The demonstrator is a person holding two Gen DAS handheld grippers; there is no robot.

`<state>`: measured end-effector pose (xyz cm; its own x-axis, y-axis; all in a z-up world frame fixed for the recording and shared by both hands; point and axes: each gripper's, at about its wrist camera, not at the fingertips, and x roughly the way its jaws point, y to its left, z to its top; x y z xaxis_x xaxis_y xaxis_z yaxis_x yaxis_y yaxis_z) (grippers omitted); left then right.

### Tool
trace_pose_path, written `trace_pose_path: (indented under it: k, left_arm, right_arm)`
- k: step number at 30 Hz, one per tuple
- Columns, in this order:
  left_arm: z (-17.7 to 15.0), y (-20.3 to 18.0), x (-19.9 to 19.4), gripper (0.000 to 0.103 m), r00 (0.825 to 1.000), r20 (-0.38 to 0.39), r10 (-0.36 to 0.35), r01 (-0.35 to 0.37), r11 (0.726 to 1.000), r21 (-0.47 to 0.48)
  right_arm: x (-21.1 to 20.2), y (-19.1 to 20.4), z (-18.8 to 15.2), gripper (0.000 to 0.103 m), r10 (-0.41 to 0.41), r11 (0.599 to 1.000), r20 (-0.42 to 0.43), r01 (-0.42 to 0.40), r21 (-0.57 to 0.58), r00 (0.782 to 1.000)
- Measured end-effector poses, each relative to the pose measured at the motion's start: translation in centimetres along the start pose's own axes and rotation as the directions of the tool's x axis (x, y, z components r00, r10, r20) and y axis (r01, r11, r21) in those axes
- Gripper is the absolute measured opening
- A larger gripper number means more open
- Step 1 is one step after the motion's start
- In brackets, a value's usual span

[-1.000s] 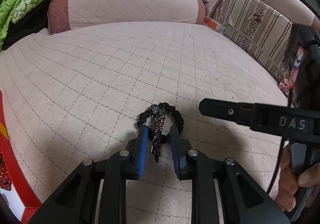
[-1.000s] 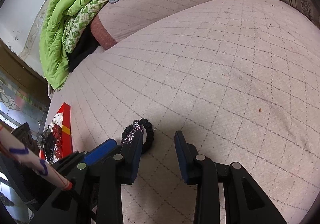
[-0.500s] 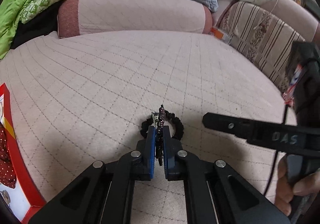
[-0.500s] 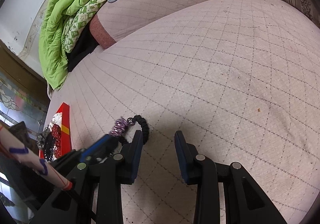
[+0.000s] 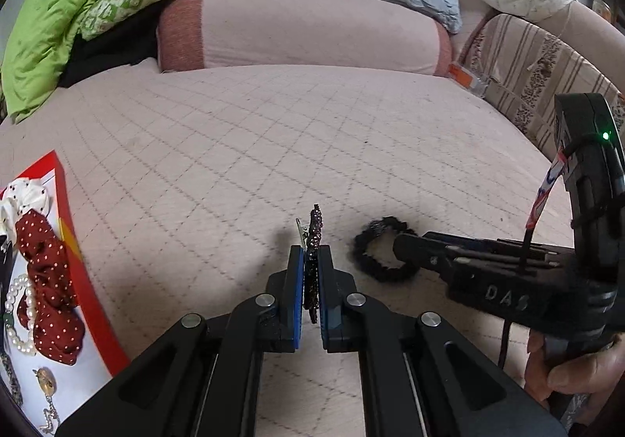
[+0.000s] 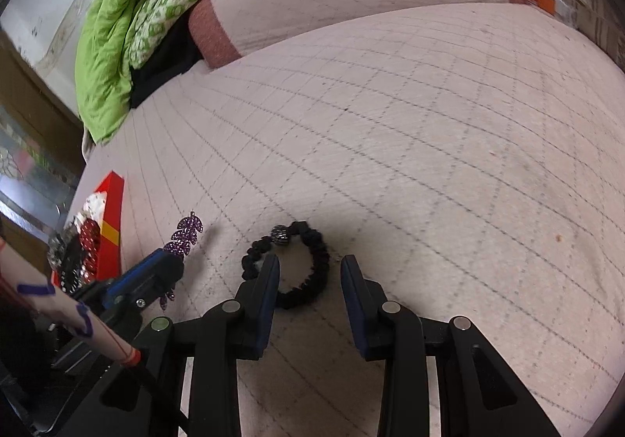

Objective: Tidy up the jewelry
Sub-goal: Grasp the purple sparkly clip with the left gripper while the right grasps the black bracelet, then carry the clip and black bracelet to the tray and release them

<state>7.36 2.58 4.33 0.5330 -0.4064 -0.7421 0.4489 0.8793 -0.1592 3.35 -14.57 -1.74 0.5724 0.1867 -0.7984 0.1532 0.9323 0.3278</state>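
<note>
Now the hair clip (image 5: 311, 241) is pinched edge-on in the closed left gripper (image 5: 311, 277), lifted off the bedspread (image 5: 273, 148), and could slip free if jolted. The scrunchie (image 6: 291, 265) lies between the half-open, empty jaws of the right gripper (image 6: 308, 280), where only one side may be caught.

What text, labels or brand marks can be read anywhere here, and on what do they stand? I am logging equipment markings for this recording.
"DAS": raised letters on the black body of the right gripper, seen from the left wrist view.
Blue pen marks on the pale tube beside the left gripper: scribbles, not readable as letters.
Orange and white packet at the bed's far edge: any print is too small to read.
</note>
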Motion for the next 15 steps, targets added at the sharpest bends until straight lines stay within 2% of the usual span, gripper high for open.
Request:
trace_pose_path:
  k: [3,4,5,8,15]
  left_arm:
    - [-0.2,0.4,0.3,0.006,1.000,-0.015,0.009,-0.009,1.000,-0.007]
    - [-0.2,0.5,0.4,0.006,1.000,-0.022,0.009,-0.009,1.000,-0.009]
    - [-0.2,0.5,0.5,0.006,1.000,-0.023,0.011,-0.012,1.000,-0.010]
    - [-0.3,0.6,0.6,0.006,1.000,-0.027,0.015,-0.015,1.000,-0.016]
    - [-0.4,0.5,0.9,0.006,0.999,-0.031,0.025,-0.025,1.000,-0.018]
  right_arm:
    - [0.6,0.9,-0.1,0.026,-0.045,0.998,-0.002,0.045,-0.053,0.999]
    - [0.7,1.2,-0.1,0.017,-0.075,0.994,0.001,0.075,-0.081,0.997]
    - [0.7,1.2,-0.1,0.013,-0.084,0.992,0.001,0.084,-0.089,0.996]
    - [0.6,0.9,0.0,0.010,-0.088,0.992,0.001,0.087,-0.090,0.996]
    - [-1.4,0.7,0.2,0.009,-0.058,0.995,0.053,0.062,-0.074,0.997]
